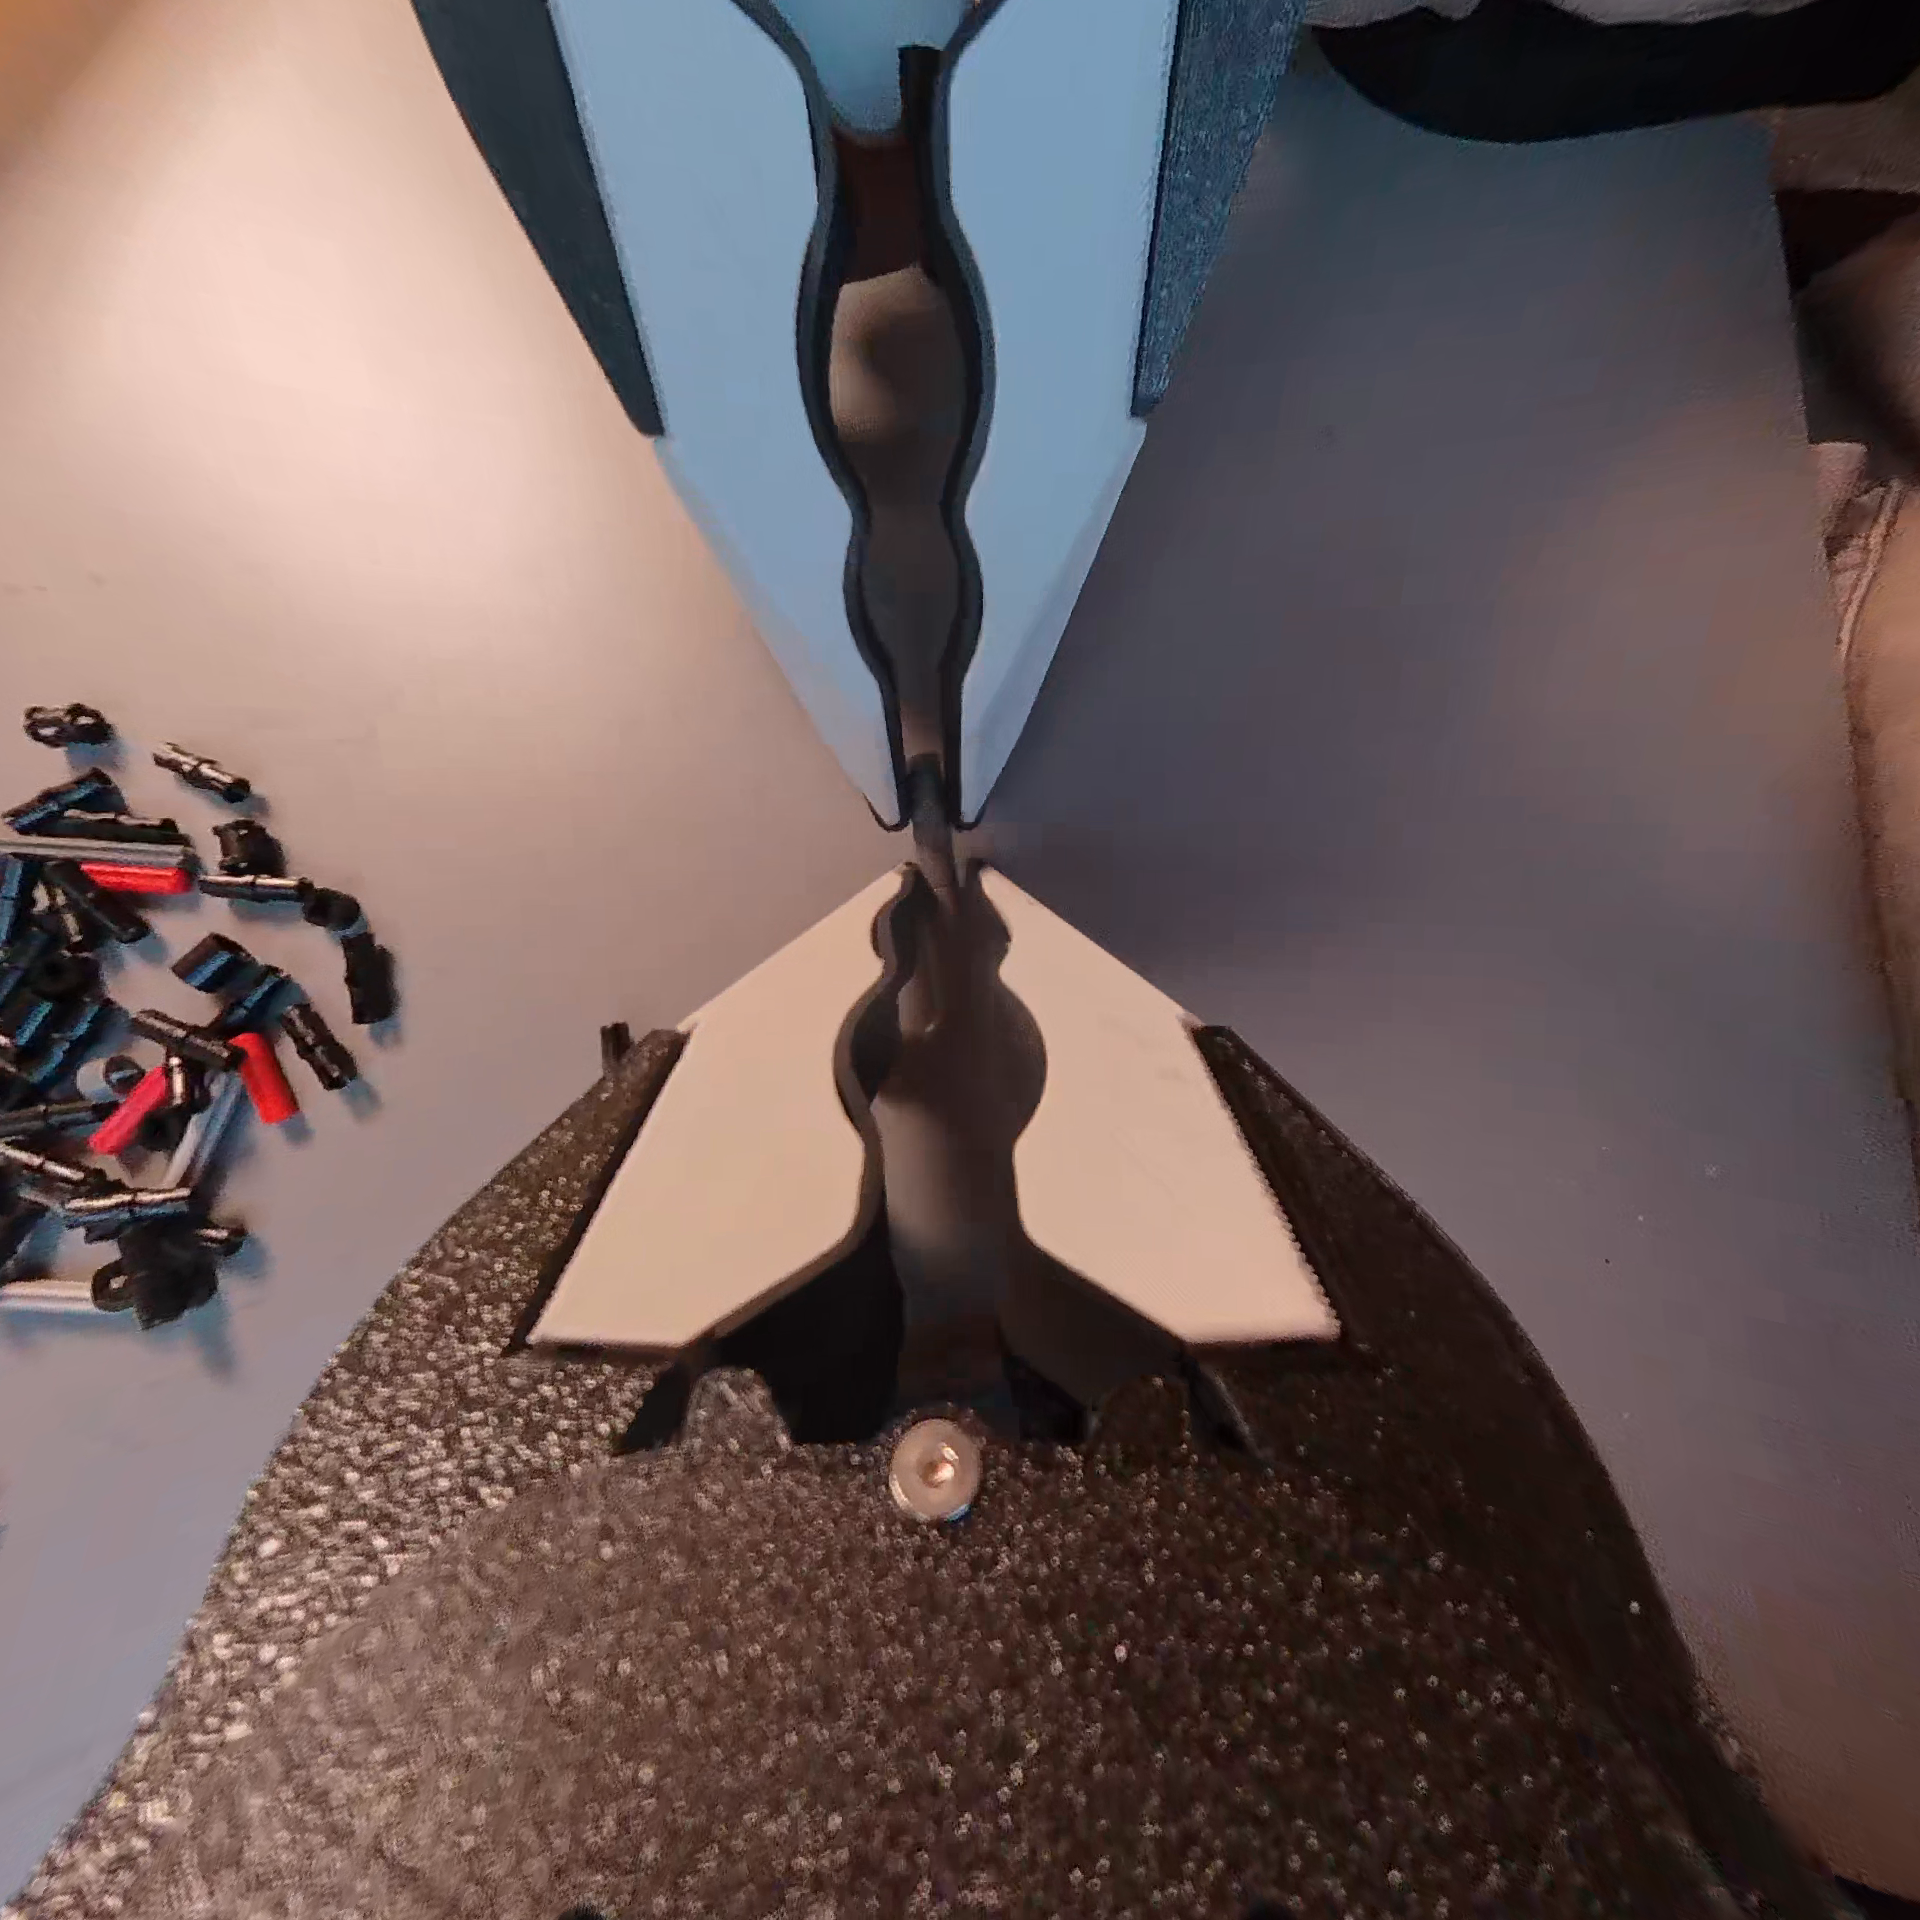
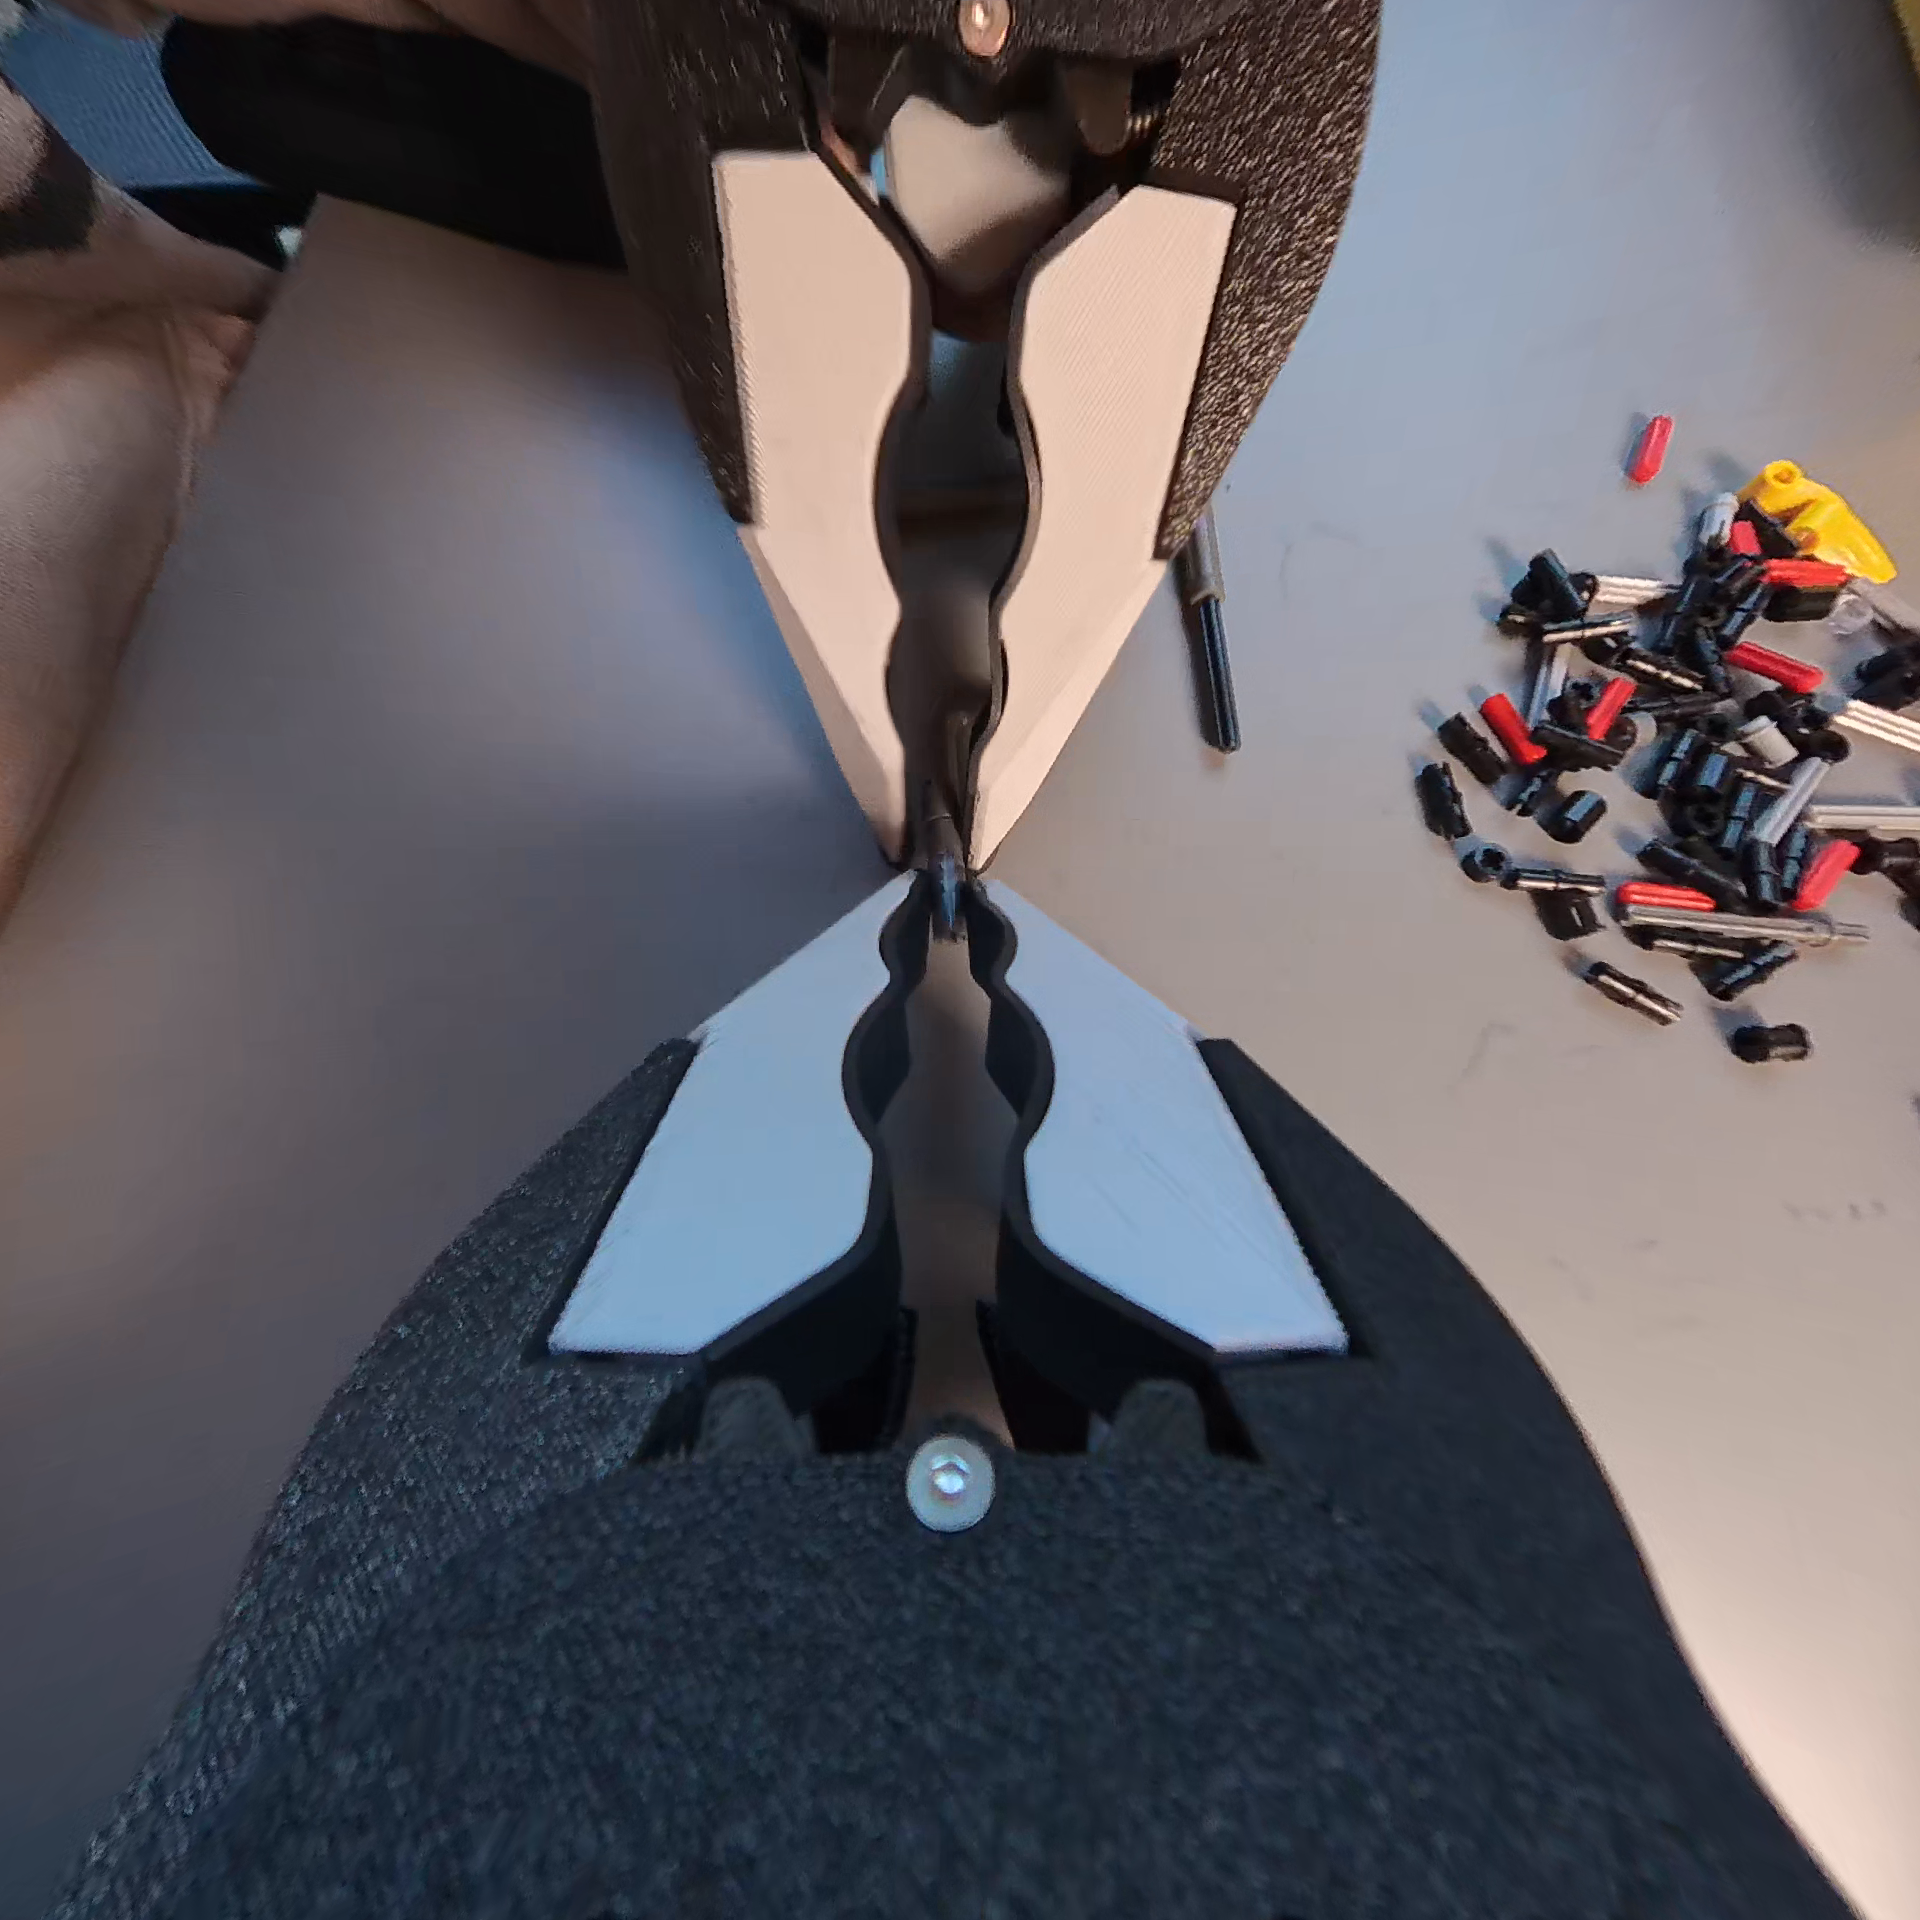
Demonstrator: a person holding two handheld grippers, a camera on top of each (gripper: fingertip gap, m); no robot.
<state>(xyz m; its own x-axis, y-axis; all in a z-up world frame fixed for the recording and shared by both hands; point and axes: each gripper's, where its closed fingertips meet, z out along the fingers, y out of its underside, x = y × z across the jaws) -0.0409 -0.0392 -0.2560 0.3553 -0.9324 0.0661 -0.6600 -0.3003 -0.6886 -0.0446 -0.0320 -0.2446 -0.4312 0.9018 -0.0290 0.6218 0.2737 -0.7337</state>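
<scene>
My two grippers meet tip to tip above a grey table (image 1: 1455, 727). In the left wrist view my left gripper (image 1: 940, 883) reaches in from the bottom, jaws shut on a small black pin (image 1: 932, 836). The right gripper (image 1: 928, 816) comes down from the top and pinches the same small black part. In the right wrist view my right gripper (image 2: 943, 891) is at the bottom, shut on a small black piece (image 2: 945, 896). The left gripper (image 2: 940, 836) is opposite it and touches it. I cannot tell whether this is one part or two joined.
A pile of small black, red and grey building parts (image 1: 135, 1008) lies left of the grippers; it shows at the right in the right wrist view (image 2: 1714, 748), with a yellow piece (image 2: 1813, 514), a lone red pin (image 2: 1649, 449) and a black-grey axle (image 2: 1210, 634). A person's arm (image 2: 94, 416) is at the table edge.
</scene>
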